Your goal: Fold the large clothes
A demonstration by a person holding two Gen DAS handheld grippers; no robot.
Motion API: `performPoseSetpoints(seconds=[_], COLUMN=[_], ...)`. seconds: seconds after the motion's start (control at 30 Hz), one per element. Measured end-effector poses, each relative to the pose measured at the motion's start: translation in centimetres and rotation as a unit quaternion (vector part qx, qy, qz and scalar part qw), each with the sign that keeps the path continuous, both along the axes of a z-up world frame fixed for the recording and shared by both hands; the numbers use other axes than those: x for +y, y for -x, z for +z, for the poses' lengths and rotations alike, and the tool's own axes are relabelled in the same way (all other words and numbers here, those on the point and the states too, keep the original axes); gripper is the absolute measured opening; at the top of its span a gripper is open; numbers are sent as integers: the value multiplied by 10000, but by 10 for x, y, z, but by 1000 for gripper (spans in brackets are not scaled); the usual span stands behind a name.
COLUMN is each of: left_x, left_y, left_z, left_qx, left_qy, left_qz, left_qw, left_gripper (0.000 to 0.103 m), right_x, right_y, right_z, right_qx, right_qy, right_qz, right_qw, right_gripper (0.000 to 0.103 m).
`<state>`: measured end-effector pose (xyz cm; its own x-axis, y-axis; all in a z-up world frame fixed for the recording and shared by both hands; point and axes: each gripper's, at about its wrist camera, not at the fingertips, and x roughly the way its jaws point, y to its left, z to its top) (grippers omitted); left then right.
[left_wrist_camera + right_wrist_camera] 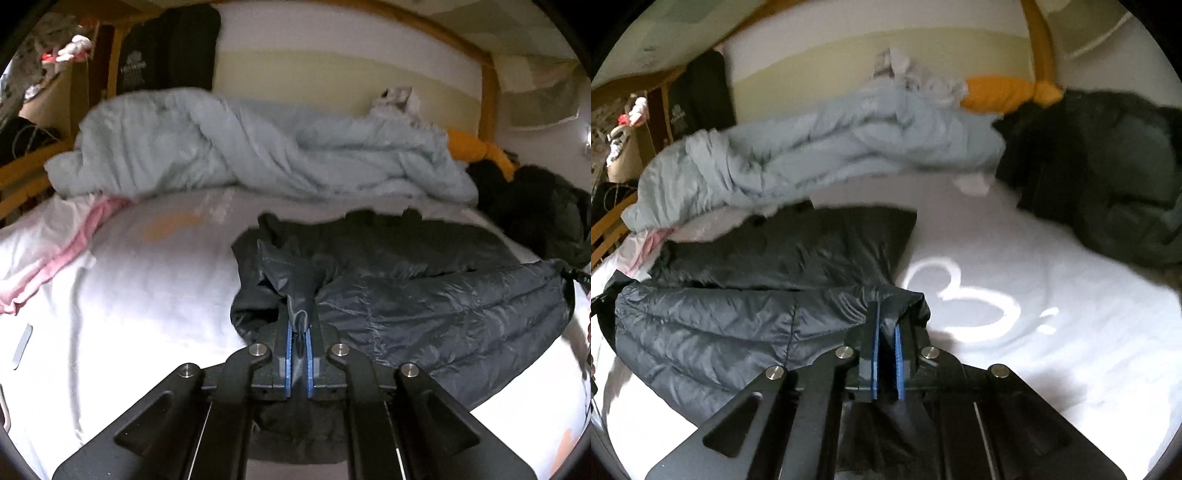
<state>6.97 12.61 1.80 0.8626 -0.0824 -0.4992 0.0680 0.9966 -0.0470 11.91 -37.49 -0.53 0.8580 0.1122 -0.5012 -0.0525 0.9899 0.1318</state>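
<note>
Puffer jacket [424,306], dark and quilted, lies across the white bed sheet [129,314], and you have it pinched at two places. Your left tongs [300,325] are closed on a thin fold of its shiny fabric at the left end of the garment; your right tongs [886,325] are closed on a bunched edge at the other end.

Both grips take only a small pinch of slick shell cloth, so the likeliest failure is the fabric sliding out from the blue pads when you lift or pull, most of all if one hand moves faster than the other. The padded body is bulky; carried over unevenly, it may sag in the middle and land crooked. Swing wide at the far side and the jacket could catch the pale blue duvet [240,147] heaped just behind it, or drag the pink cloth [74,251] near the left edge.

You cannot tell which part of the jacket each pinch holds, hem, cuff or collar; the folds hide it. How many layers sit between the pads is hidden too. Another dark coat [1108,177] lies heaped at the right of the bed beside an orange pillow [997,92], its shape unclear. Both views are blurred, and each jacket end runs out behind the tongs' frame.
</note>
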Motion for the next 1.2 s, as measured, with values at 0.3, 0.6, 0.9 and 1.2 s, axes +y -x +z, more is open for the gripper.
performPoseSetpoints(seconds=[0.3, 0.6, 0.9, 1.2], left_x=[2, 4, 6, -21], left_y=[-20, -50, -19, 4], left_z=[-15, -64, -30, -8], left_qx=[277, 1182, 182, -228], left_qy=[-100, -426, -442, -155], left_qz=[288, 595, 1047, 300], left_qw=[9992, 9903, 9934, 9992], left_gripper=[6, 18, 80, 101], right_x=[7, 10, 12, 44], right_y=[-2, -35, -15, 19], right_z=[3, -39, -23, 9], right_qx=[-68, 746, 485, -166], right_qy=[127, 345, 604, 214], right_qz=[-138, -136, -563, 12], right_qw=[9998, 9965, 9954, 9996], right_gripper=[7, 7, 64, 90])
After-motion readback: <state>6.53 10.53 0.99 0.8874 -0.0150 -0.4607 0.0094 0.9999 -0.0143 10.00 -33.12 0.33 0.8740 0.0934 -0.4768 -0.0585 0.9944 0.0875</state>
